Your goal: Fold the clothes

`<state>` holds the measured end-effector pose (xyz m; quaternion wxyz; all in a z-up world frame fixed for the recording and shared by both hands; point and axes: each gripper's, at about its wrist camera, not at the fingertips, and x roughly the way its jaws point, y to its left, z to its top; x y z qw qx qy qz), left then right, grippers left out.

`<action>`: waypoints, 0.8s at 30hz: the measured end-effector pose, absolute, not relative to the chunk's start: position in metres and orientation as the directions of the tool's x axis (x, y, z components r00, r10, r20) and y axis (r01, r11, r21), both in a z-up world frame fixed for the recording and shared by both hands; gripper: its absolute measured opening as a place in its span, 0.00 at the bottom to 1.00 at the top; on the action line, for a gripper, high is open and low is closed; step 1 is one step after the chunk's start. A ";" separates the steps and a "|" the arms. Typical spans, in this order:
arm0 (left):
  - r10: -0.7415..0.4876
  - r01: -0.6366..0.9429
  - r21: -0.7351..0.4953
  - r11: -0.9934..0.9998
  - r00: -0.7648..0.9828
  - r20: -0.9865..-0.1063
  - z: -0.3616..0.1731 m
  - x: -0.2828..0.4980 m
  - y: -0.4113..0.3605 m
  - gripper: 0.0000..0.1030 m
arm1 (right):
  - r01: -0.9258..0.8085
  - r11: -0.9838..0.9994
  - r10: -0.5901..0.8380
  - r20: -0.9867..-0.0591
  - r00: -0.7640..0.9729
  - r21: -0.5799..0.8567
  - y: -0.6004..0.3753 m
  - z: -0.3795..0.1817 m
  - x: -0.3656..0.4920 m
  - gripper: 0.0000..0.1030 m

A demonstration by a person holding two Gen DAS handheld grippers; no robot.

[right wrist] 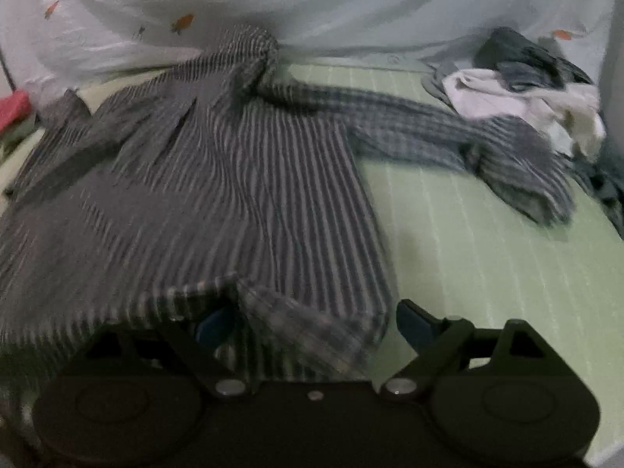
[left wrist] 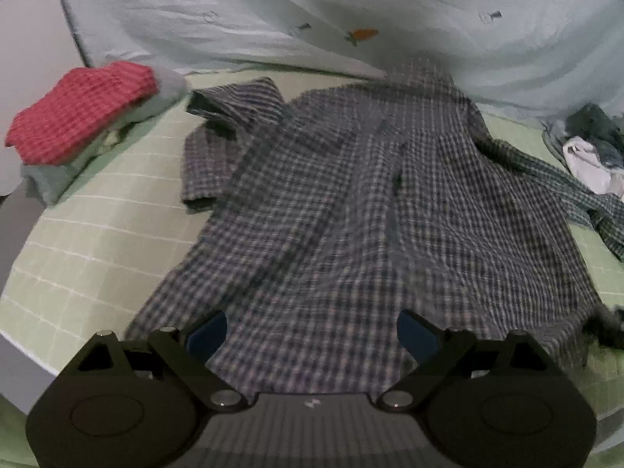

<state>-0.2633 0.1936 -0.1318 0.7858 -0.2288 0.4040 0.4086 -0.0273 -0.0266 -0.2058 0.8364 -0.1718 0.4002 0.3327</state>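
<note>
Nearest in the left wrist view: left gripper (left wrist: 312, 333) with jaws spread wide, nothing pinched, hem of the checked shirt (left wrist: 351, 202) lying loose between the blue pads. Same story on the other side: right gripper (right wrist: 316, 323) also gaping, a flap of shirt hem (right wrist: 296, 319) draped over the left pad but not squeezed, so not a grip.

Looks like the laying-out step: shirt spread flat on the green sheet (left wrist: 97, 234), front up, collar off at 12 o'clock, nothing folded over yet. Probably next: pinch one side edge or a sleeve and bring it across the middle. Needs both claws closing on cloth first, and that bunched sleeve sorted out.

Further out, only in the left view: short folded-back sleeve (left wrist: 234, 109) at 10 o'clock, and a stack of done clothes with a red top (left wrist: 82, 113) beyond it at 9 to 10 o'clock. Only properly seen in the right view: the long sleeve (right wrist: 448, 136) stretched toward 2 o'clock, cuff crumpled, touching the pile of unfolded laundry (right wrist: 522, 89). Farthest back in both, a pale blanket with carrots (left wrist: 351, 7).
</note>
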 end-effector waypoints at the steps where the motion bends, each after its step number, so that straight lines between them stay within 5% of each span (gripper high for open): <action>1: 0.467 -0.837 -0.032 0.546 0.336 -0.818 -0.130 -0.270 0.194 0.91 | -0.691 0.723 0.417 -0.783 0.462 -0.023 -0.015 -0.207 -0.021 0.88; 8: 0.547 -0.912 -0.017 0.411 0.261 -0.796 -0.120 -0.323 0.194 0.92 | -0.681 0.729 0.381 -0.789 0.482 -0.064 0.036 -0.212 -0.013 0.89; 15: 0.554 -0.957 -0.062 0.282 0.215 -0.805 -0.128 -0.363 0.201 0.93 | -0.552 0.833 0.377 -0.765 0.523 0.034 -0.040 -0.192 -0.044 0.94; 24: 0.512 -0.918 -0.122 0.378 0.317 -0.798 -0.127 -0.322 0.215 0.93 | -0.489 0.872 0.323 -0.771 0.549 0.018 -0.102 -0.188 -0.063 0.97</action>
